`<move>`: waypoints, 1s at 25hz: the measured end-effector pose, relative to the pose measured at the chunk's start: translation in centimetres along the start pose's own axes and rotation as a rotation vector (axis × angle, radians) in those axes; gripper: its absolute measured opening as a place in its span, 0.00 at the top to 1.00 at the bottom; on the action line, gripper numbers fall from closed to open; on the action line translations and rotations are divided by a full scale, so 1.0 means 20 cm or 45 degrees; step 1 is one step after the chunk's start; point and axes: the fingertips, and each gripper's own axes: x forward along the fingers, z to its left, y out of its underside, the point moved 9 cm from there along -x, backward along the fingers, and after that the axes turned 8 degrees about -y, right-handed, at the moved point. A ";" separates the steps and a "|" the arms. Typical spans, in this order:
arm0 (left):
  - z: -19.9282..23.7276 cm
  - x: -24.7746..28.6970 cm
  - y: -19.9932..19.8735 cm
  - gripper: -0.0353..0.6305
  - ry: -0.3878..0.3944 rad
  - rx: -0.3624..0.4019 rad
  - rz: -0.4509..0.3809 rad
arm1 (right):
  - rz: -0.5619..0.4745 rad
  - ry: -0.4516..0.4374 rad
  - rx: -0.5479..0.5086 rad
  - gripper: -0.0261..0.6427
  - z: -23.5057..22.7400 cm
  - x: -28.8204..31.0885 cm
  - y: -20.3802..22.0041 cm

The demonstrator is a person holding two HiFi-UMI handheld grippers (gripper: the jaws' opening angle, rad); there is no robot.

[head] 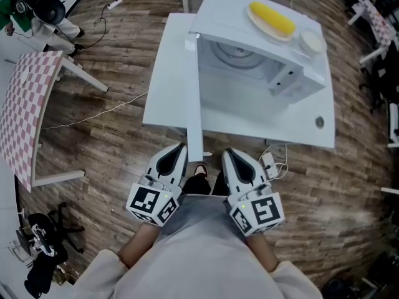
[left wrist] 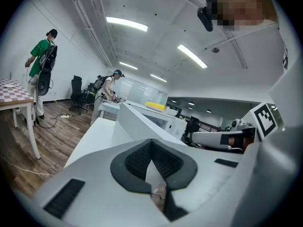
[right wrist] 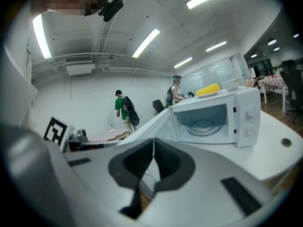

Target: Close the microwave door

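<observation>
1. Microwave door [head: 194, 104] stands wide open, its free edge just ahead, between left claw [head: 179, 149] and right claw [head: 229, 153].
2. Both claws pressed together, empty.
3. Nothing done yet; swinging it shut remains.

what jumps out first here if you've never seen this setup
The white microwave on the white table draws the eye first: its door stands wide open toward the person, and a yellow food item lies on top. Low in the head view, the left hand-held gripper and right hand-held gripper are near the person's body, both shut and empty, not touching the door.
</observation>
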 end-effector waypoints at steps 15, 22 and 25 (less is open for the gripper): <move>-0.10 0.07 0.00 0.92 0.103 0.029 0.021 | -0.040 0.065 0.015 0.93 -0.04 -0.08 -0.01; -0.14 0.11 0.01 0.92 0.133 0.041 0.035 | -0.044 0.084 0.023 0.93 -0.08 -0.10 -0.01; -0.15 0.13 0.00 0.92 0.146 0.038 0.039 | -0.045 0.097 0.026 0.93 -0.09 -0.11 -0.01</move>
